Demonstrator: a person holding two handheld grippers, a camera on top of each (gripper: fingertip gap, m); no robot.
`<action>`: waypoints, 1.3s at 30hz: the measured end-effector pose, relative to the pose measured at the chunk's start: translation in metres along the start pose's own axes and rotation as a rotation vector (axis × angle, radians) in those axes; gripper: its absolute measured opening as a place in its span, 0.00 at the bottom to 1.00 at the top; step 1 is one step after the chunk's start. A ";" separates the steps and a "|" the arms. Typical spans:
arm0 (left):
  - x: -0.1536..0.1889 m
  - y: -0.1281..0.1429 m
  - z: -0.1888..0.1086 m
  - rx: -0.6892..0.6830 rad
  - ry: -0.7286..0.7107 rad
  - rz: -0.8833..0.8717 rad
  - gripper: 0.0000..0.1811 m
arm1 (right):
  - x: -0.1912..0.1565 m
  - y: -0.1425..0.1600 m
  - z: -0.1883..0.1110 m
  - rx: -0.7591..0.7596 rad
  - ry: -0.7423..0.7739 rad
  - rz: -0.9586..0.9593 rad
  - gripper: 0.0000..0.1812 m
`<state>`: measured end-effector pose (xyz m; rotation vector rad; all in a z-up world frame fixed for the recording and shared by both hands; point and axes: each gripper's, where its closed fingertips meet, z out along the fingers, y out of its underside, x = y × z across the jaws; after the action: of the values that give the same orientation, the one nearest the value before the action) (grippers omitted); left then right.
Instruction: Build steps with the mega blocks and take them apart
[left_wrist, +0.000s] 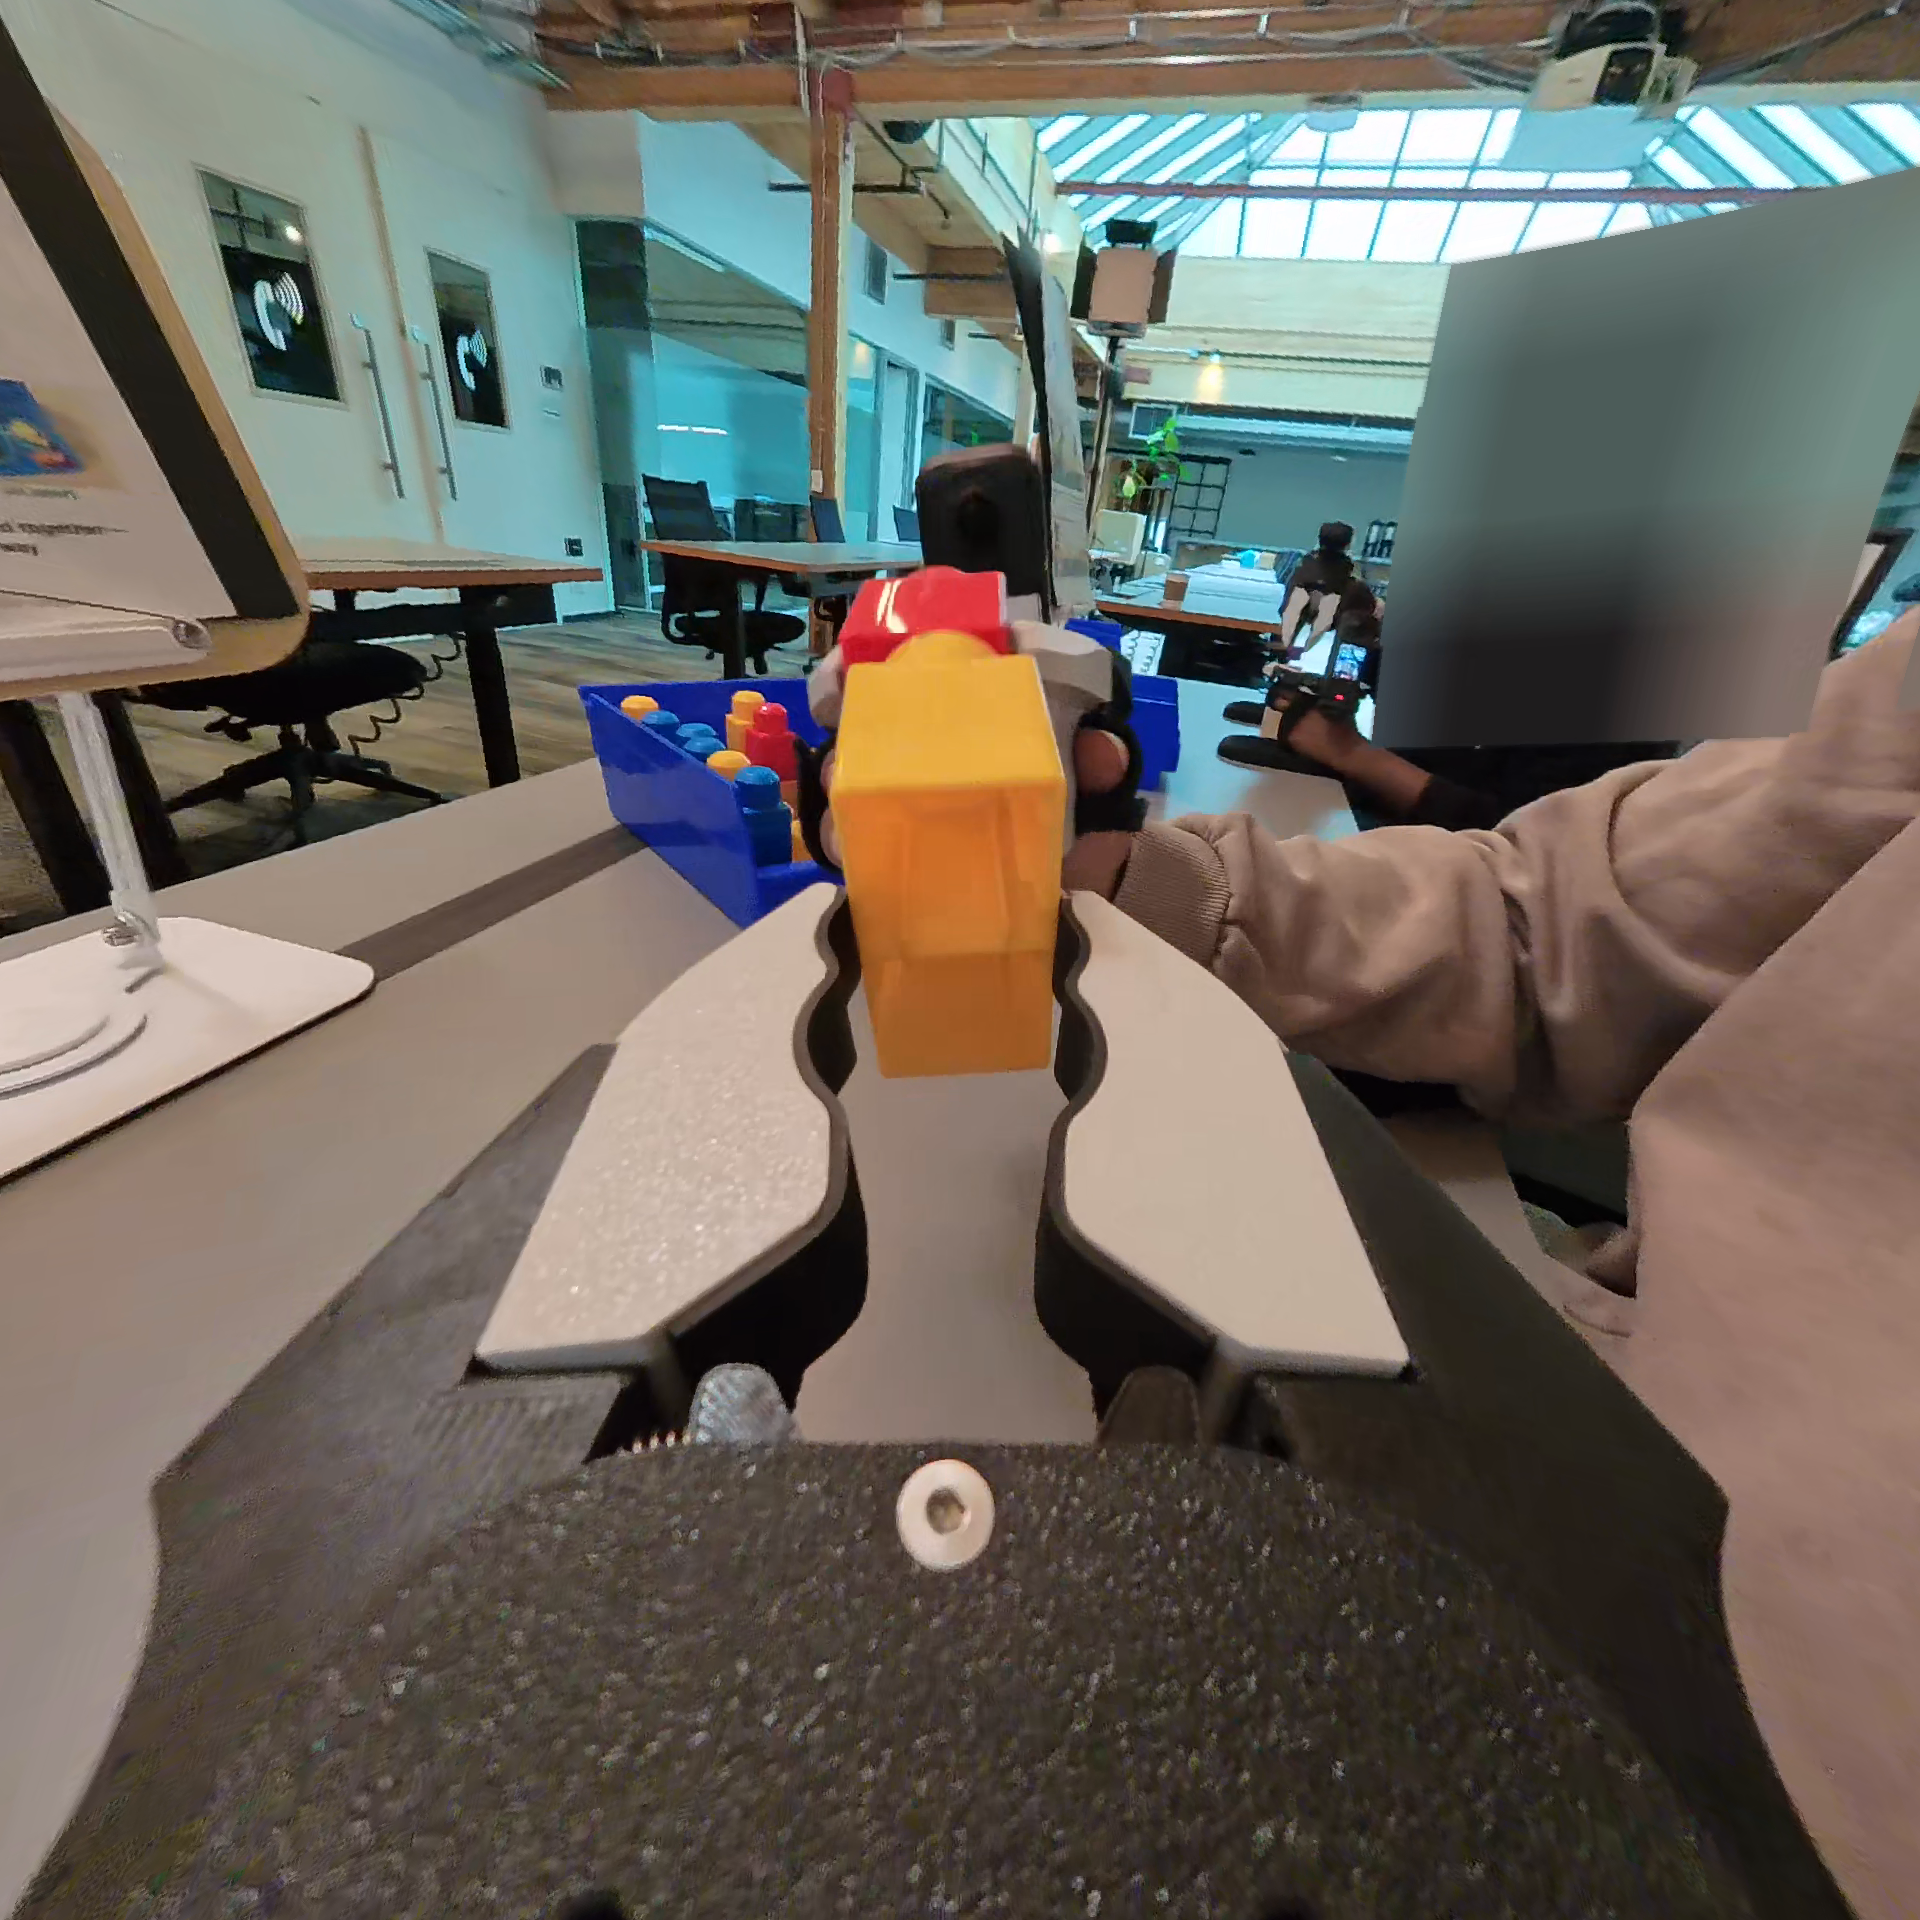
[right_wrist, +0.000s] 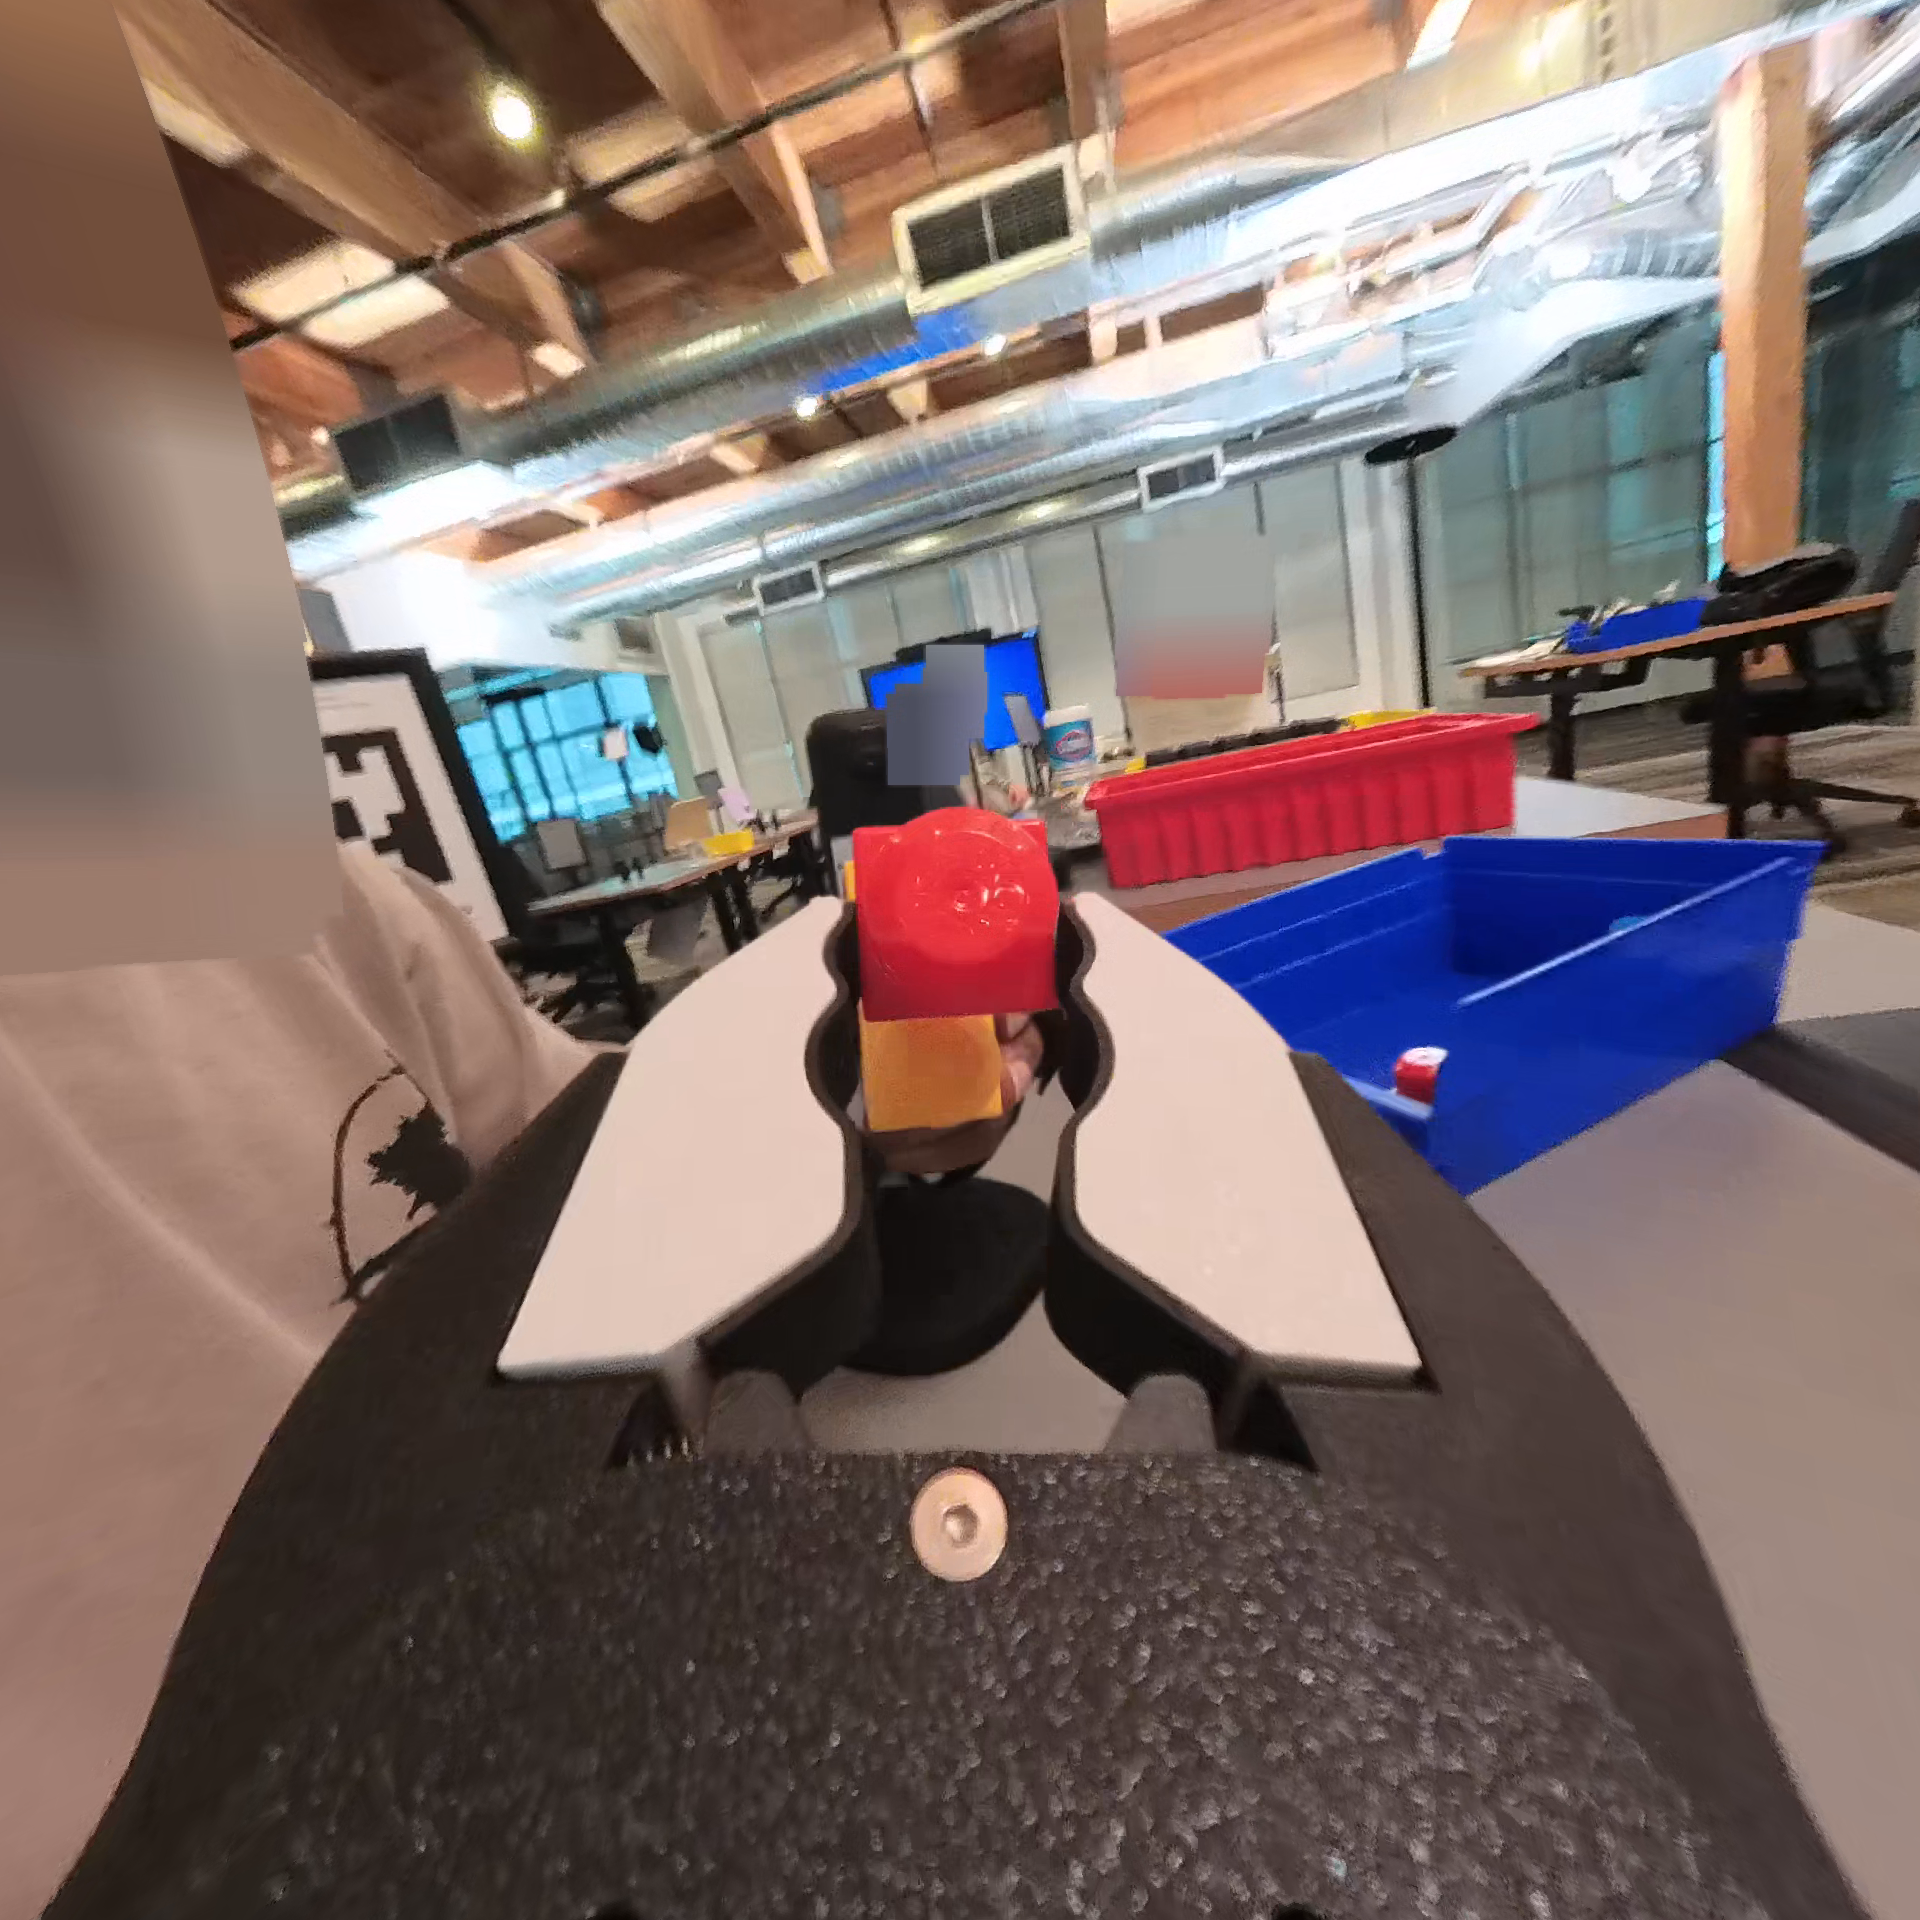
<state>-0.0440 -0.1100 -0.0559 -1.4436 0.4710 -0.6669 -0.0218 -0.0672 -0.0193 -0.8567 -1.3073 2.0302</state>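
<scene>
My left gripper (left_wrist: 951, 935) is shut on a yellow mega block (left_wrist: 951, 862) and holds it above the grey table. A red block (left_wrist: 925, 613) meets the yellow block's far end. My right gripper (right_wrist: 956, 940) is shut on that red block (right_wrist: 951, 925), with the yellow block (right_wrist: 930, 1070) right behind it. The right gripper also shows in the left wrist view (left_wrist: 1039, 665), facing me, held by a gloved hand. The two grippers face each other, both lifted off the table. Whether the two blocks are pressed together or a little apart I cannot tell.
A blue bin (left_wrist: 686, 800) with several loose blocks stands on the table behind the grippers; it also shows in the right wrist view (right_wrist: 1507, 966), with a red block (right_wrist: 1418, 1070) in it. A red bin (right_wrist: 1309, 800) stands farther back. A white stand (left_wrist: 177, 997) is at left. A sleeve (left_wrist: 1507, 914) reaches in from the right. There is about 7 cm between the tips of the two grippers.
</scene>
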 end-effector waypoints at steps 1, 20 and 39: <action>0.002 0.002 0.001 -0.009 0.012 0.001 0.20 | -0.004 0.007 0.005 -0.030 -0.023 -0.007 0.20; 0.014 0.093 0.005 -0.546 0.090 0.178 0.20 | -0.011 0.096 -0.030 -1.001 -0.011 -0.278 0.20; 0.020 0.076 0.018 -0.396 0.072 0.166 0.20 | -0.017 0.072 -0.026 -0.708 0.059 -0.277 0.24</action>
<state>-0.0075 -0.1097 -0.1281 -1.7309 0.8038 -0.5104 0.0005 -0.0912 -0.0902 -0.9483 -2.0237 1.3143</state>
